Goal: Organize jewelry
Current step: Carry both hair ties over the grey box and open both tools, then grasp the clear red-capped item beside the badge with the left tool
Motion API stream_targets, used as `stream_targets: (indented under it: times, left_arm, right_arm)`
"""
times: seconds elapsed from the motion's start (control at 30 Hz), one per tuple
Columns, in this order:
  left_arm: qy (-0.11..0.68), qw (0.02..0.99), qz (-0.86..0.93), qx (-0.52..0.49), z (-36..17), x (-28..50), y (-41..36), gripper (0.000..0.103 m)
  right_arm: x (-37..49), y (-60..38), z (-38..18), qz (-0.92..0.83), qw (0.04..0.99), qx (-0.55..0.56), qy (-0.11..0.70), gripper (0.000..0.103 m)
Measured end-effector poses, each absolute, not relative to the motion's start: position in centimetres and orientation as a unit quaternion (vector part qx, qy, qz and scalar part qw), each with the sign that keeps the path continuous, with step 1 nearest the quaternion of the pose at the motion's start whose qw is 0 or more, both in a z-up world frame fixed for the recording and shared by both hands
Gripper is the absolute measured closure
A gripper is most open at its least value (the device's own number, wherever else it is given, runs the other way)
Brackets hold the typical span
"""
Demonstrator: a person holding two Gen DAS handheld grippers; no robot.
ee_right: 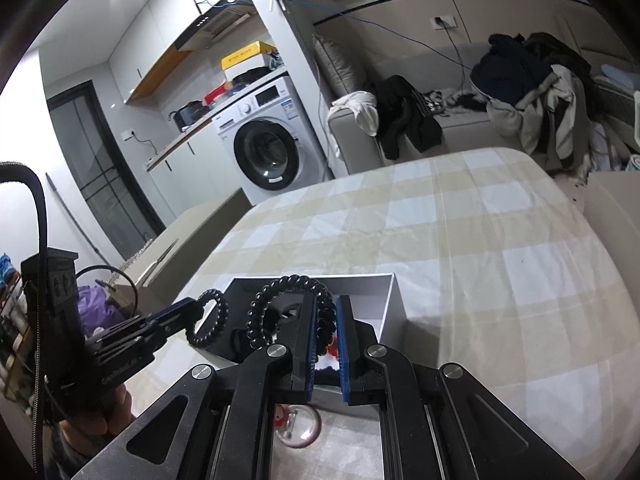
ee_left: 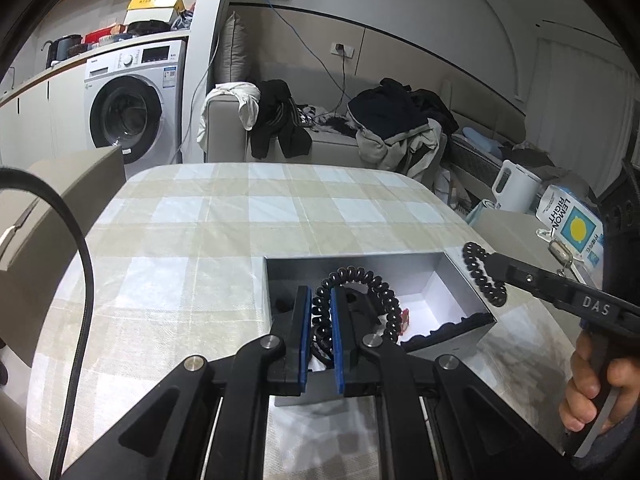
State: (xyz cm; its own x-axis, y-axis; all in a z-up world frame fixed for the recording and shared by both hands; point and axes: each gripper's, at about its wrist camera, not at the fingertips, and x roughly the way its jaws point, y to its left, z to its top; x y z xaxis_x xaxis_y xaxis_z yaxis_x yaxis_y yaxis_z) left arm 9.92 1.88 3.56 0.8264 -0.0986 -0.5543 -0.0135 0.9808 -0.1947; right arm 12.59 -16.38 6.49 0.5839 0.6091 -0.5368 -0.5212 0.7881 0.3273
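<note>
Your left gripper (ee_left: 321,312) pinches one black spiral bracelet (ee_left: 356,300) over the open grey box (ee_left: 464,280) on the checked desk (ee_left: 240,220). Your right gripper (ee_right: 327,328) pinches a second spiral bracelet (ee_right: 288,304) above the same box.

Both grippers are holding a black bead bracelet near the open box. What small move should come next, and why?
Probably lower the left gripper and open it: its black bead bracelet already hangs over the grey jewelry box, while the right gripper holds its own bracelet at the box's right rim.
</note>
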Motion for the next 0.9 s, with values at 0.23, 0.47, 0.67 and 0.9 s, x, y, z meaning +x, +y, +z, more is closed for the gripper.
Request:
stream_targets:
  times: [0.23,0.47,0.67,0.9]
  left_arm:
    - [0.295,0.950,-0.029,-0.095,3.1,10.0,1.6,0.098]
    - [0.286,0.954,-0.041,-0.085,3.6,9.5,1.1,0.091]
    - [0.292,0.951,-0.055,-0.085,4.4,8.5,0.8,0.032]
    - [0.321,0.941,-0.082,-0.077,3.1,5.4,0.0,0.008]
  right_arm:
    - [12.7,-16.3,6.2,0.317,0.885,0.075,0.333,0.091]
    - [11.8,-16.2,7.0,0.328,0.885,0.064,0.325,0.071]
    - [10.7,-16.5,7.3,0.353,0.873,0.050,0.333,0.017]
    - [8.5,-18.7,6.4,0.389,0.853,0.049,0.344,0.000]
